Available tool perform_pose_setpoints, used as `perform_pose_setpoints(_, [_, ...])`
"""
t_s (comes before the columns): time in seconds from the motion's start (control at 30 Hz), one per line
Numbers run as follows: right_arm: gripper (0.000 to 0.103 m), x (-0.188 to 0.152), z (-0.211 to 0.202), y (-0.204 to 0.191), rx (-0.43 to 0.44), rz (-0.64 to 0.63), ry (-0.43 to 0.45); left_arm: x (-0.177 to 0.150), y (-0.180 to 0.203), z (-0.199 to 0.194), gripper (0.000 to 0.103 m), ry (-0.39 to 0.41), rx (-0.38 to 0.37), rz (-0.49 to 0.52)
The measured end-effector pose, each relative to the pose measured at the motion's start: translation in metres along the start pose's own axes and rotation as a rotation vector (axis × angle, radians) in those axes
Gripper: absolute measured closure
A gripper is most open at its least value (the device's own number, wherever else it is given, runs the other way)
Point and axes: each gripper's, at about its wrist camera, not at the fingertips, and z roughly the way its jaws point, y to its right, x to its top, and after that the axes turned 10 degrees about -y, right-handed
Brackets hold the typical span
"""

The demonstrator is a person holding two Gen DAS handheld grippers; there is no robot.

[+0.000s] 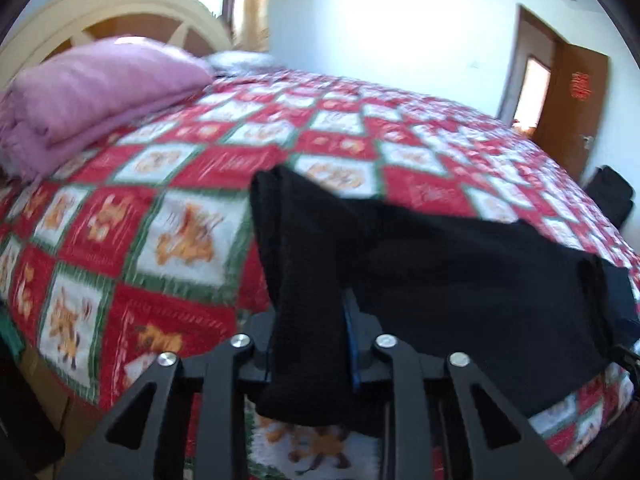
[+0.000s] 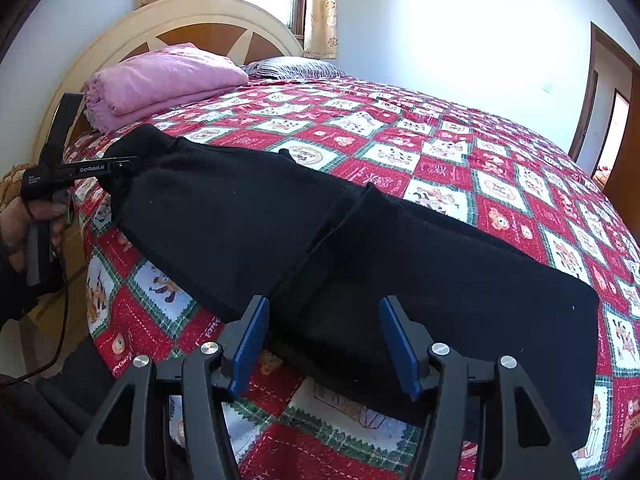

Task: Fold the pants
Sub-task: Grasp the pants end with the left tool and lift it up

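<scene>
The black pants [image 2: 360, 264] lie stretched across the near part of the bed [image 2: 460, 152], on a red, white and green checked quilt [image 2: 360, 128] printed with small animal figures. In the right wrist view the garment runs from the left, near the bed's side edge, to the right, where its squared end rests flat on the quilt. A seam line crosses its middle.

The left tool [image 1: 310, 344] is clamped on one end of the pants: black cloth is bunched between its fingers and hangs down past them, with a strip of blue pad just showing beside the fabric. That end is raised off the quilt, and the rest of the garment trails away to the right. The same tool appears at the left edge of the right wrist view, held in the person's hand [image 2: 24, 224], pinching the cloth there.

The right tool [image 2: 326, 344] stands with its fingers well apart, the blue pads [image 2: 248, 344] on either side of the near edge of the pants, nothing held between them.

A folded pink blanket [image 2: 160, 76] sits near the cream and brown headboard [image 2: 192, 20], with a striped pillow [image 2: 292, 66] just beside it. A brown door [image 1: 572, 108] stands open at the right of the room.
</scene>
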Motion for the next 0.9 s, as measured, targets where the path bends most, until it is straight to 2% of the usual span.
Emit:
perform_pose_setpoints(0.07, [0.044, -0.001, 0.0, -0.001, -0.001, -0.002, -0.001, -0.002, -0.011, 0.001, 0.053, 0.011, -0.028, -0.051])
perform_pose_setpoints(0.13, [0.044, 0.0, -0.001, -0.002, -0.003, -0.005, 0.006, -0.002, -0.019, 0.002, 0.053, 0.014, -0.073, -0.071])
perform_pose_setpoints(0.17, [0.044, 0.0, -0.001, -0.002, -0.004, -0.004, 0.007, -0.002, -0.02, 0.002, 0.058, 0.015, -0.089, -0.072])
perform_pose_setpoints(0.2, [0.044, 0.0, -0.001, -0.001, -0.003, -0.001, 0.007, -0.002, -0.022, 0.002, 0.072, 0.018, -0.117, -0.077])
perform_pose_setpoints(0.23, [0.044, 0.0, -0.001, -0.001, -0.003, 0.0, 0.007, -0.003, -0.024, 0.001, 0.08, 0.019, -0.165, -0.087])
perform_pose_setpoints(0.27, [0.044, 0.0, -0.002, 0.0, -0.007, 0.002, 0.007, -0.002, -0.027, -0.001, 0.08, 0.021, -0.219, -0.108])
perform_pose_setpoints(0.37, [0.044, 0.002, -0.008, 0.007, -0.017, 0.019, 0.022, 0.002, -0.032, -0.007, 0.081, 0.046, -0.319, -0.154])
perform_pose_setpoints(0.47, [0.044, 0.005, -0.019, 0.022, -0.021, 0.059, 0.042, 0.007, -0.031, -0.02, 0.081, 0.086, -0.394, -0.171])
perform_pose_setpoints(0.63, [0.044, 0.01, -0.04, 0.048, -0.052, 0.12, 0.068, 0.02, -0.005, -0.051, 0.081, 0.145, -0.457, -0.122])
perform_pose_setpoints(0.9, [0.043, -0.001, -0.078, 0.1, -0.091, 0.226, 0.087, 0.038, 0.071, -0.1, 0.081, 0.212, -0.594, 0.018])
